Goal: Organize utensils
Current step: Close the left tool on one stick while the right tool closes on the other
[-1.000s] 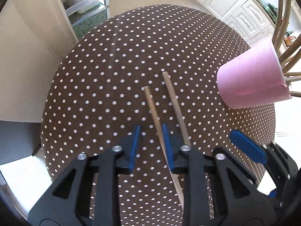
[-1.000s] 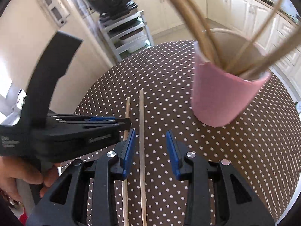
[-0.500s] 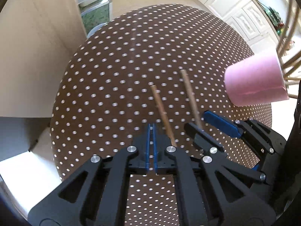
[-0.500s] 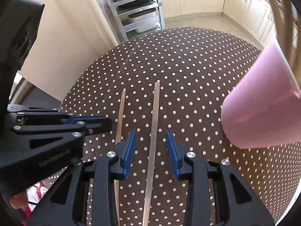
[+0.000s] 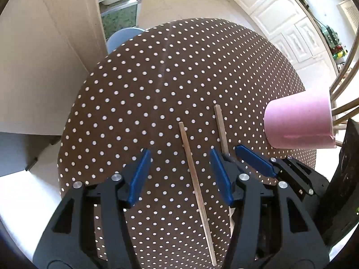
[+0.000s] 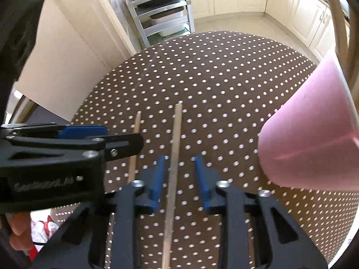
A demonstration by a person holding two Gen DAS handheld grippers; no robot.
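Two wooden chopsticks lie side by side on the brown polka-dot table (image 5: 179,67). My left gripper (image 5: 179,174) points down over the left chopstick (image 5: 190,163). Its jaws are opening, and the stick lies between the blue pads untouched. My right gripper (image 6: 179,179) straddles the right chopstick (image 6: 174,148). Its jaws are closing, with the stick near the left pad and a gap still on both sides. The right chopstick (image 5: 221,130) runs under that gripper's finger (image 5: 253,161) in the left wrist view. A pink cup (image 6: 309,139) holding several wooden utensils stands to the right.
The left gripper's fingers (image 6: 123,139) sit close on the left of the right gripper, over the left chopstick (image 6: 135,130). A person's hand (image 6: 18,231) holds it. Beyond the table edge are a metal shelf rack (image 6: 161,6), cream cabinets and a pale blue seat (image 5: 123,38).
The left gripper, shut beside the left chopstick half a second ago, now stands open around it. The right gripper has come lower over the right chopstick and its pads have drawn closer.
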